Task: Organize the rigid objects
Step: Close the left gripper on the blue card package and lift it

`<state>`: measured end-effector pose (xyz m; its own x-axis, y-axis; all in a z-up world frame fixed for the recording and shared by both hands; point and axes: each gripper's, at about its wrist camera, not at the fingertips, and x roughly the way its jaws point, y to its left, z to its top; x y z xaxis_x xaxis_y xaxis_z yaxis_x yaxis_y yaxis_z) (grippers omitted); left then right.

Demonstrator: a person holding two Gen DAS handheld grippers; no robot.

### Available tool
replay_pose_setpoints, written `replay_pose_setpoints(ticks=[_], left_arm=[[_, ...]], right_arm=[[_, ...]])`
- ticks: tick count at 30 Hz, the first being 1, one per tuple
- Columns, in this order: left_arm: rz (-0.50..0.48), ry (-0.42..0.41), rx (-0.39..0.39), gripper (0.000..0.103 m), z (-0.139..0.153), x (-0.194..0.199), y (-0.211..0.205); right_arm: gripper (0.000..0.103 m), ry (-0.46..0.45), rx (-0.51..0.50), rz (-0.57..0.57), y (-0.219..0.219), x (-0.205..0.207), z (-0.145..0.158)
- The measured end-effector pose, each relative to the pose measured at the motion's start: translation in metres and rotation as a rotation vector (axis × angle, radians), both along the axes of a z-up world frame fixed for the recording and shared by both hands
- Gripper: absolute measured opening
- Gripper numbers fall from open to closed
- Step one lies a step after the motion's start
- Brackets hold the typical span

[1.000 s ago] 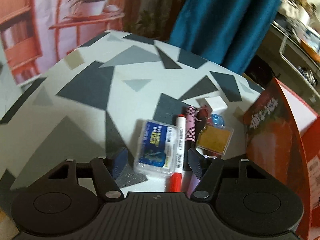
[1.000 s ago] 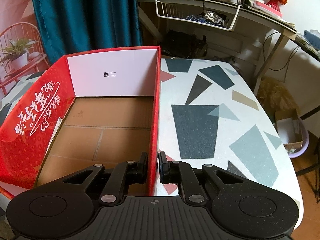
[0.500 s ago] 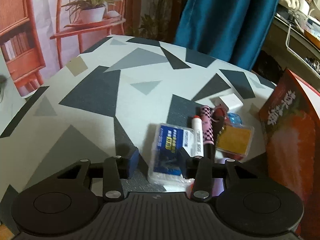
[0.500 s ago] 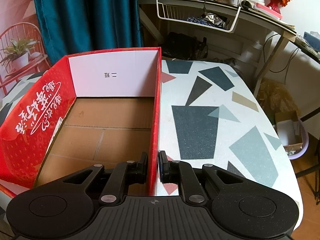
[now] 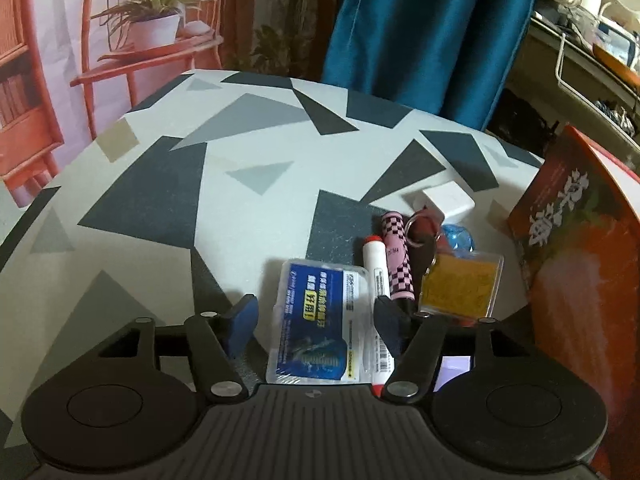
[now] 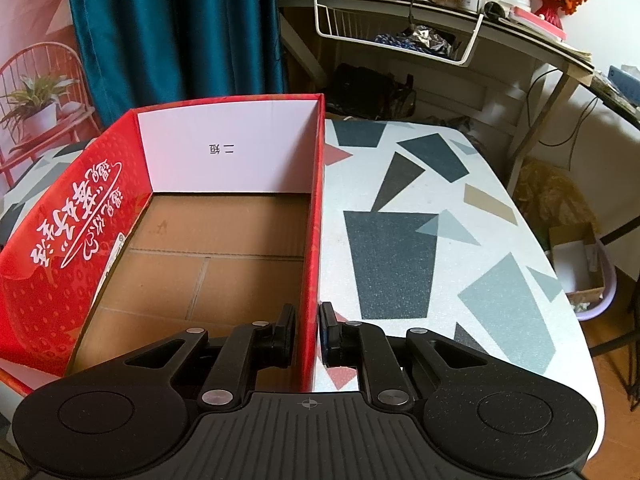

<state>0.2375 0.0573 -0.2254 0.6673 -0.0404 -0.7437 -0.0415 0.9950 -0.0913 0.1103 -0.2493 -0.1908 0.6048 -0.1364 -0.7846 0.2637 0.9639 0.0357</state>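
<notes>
The marker (image 5: 377,304) runs under the left gripper (image 5: 316,320); the red box (image 5: 580,264) is cut off.

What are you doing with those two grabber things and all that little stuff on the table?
Tidying small things into the red box. The right gripper is shut on the box's side wall, holding it. The left gripper is open, with its fingers on either side of a clear plastic case with a blue label. A marker, a pink checkered tube and a yellow card case lie beside it. The box is empty so far.
</notes>
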Motion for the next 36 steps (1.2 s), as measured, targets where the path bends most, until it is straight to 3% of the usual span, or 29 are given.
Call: replay_pose_setpoints(ticks=[2,12,16,20,24,36], left_arm=[[0.002,-0.007,0.014,0.057,0.002,-0.003,-0.001],[-0.005,0.016,0.055,0.058,0.002,-0.010,0.003],[-0.046,0.010,0.118,0.058,0.000,-0.008,-0.004],[-0.039,0.023,0.117,0.060,-0.002,-0.006,-0.003],[-0.050,0.049,0.173,0.060,-0.007,-0.008,-0.009],[-0.081,0.002,0.123,0.058,0.014,-0.006,-0.003]], right_arm=[[0.012,-0.002,0.003,-0.001,0.000,0.000,0.000],[0.013,-0.004,-0.007,0.002,0.001,0.000,0.000],[0.012,-0.005,0.001,0.006,-0.001,-0.001,0.000],[0.012,-0.008,0.004,0.005,-0.001,-0.002,0.000],[0.012,-0.008,0.002,0.006,-0.001,-0.002,0.000],[0.013,-0.007,0.000,0.006,0.000,-0.002,-0.001]])
